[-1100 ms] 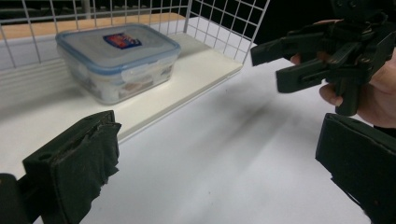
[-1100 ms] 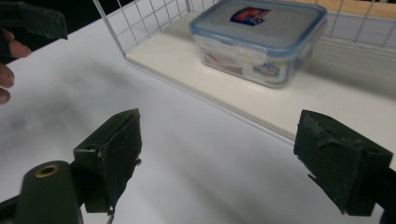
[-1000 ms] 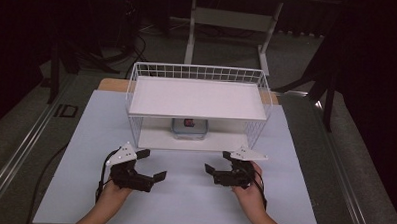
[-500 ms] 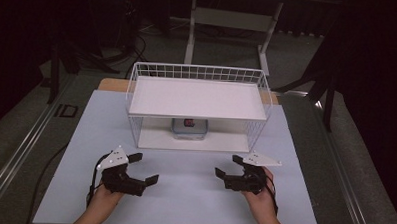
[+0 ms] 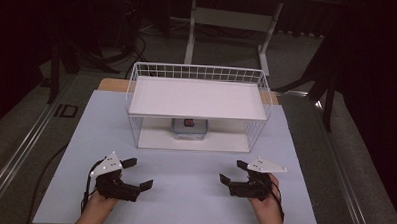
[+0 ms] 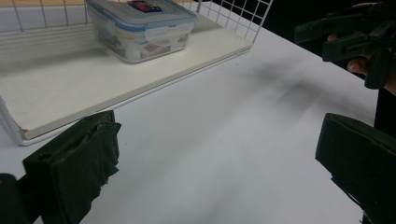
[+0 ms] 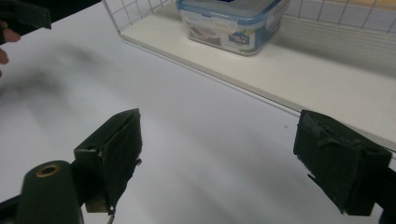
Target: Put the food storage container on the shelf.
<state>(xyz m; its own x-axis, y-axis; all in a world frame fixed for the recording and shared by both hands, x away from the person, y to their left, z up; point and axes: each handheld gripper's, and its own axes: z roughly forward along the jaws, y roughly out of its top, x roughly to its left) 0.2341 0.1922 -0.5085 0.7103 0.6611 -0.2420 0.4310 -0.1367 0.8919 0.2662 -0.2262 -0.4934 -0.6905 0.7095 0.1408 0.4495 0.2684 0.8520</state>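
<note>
A clear lidded food container (image 5: 189, 128) with a blue-rimmed lid and a red label stands on the bottom board of a white wire shelf rack (image 5: 198, 72), under its upper shelf. The container (image 6: 140, 28) also shows in the left gripper view, and the container (image 7: 231, 23) again in the right gripper view. My left gripper (image 5: 140, 173) rests low over the white table at the front left, open and holding nothing (image 6: 219, 158). My right gripper (image 5: 231, 171) mirrors it at the front right, open and holding nothing (image 7: 229, 154). Both point inward toward each other and the rack.
The rack's bottom board (image 6: 93, 88) lies just ahead of both grippers. The white table top (image 5: 183, 201) stretches between the hands. Beyond the table are dark floor, cables and a stand's legs (image 5: 229, 23). A cable (image 5: 44, 171) trails off the table's left side.
Both hands have drawn back toward the table's front edge and spread a little farther apart. Both grippers stayed open. The container and rack have not moved.
</note>
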